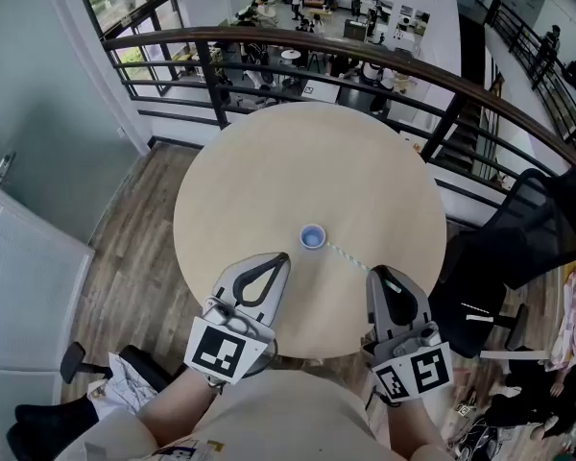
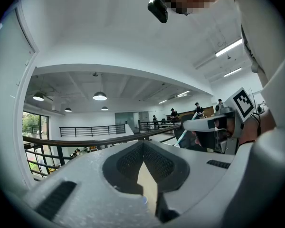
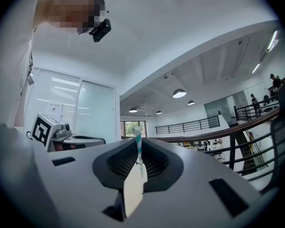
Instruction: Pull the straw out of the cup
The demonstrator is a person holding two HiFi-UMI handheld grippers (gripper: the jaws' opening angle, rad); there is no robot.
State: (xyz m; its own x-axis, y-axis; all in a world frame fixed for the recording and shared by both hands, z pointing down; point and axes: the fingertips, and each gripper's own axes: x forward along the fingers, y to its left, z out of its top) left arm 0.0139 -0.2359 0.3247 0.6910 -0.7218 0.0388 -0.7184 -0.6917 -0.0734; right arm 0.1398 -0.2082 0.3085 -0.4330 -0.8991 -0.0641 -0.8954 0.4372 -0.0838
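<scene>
A small blue cup (image 1: 312, 236) stands near the middle of the round beige table (image 1: 269, 171). A thin teal-and-white striped straw (image 1: 348, 256) slants from the cup's rim down-right to my right gripper (image 1: 377, 273), which is shut on its end. I cannot tell whether the other end is still inside the cup. In the right gripper view the straw (image 3: 138, 148) stands pinched between the dark pads. My left gripper (image 1: 282, 256) sits just left of the cup, apart from it, its jaws shut with nothing between them. From the left gripper view the straw (image 2: 183, 129) shows beside the right gripper (image 2: 213, 124).
A dark metal railing (image 1: 384, 60) curves behind the table, with a lower floor beyond it. A black office chair (image 1: 542, 224) stands close to the table's right edge. Another chair base (image 1: 72, 361) is at the lower left. The table's near edge runs just under both grippers.
</scene>
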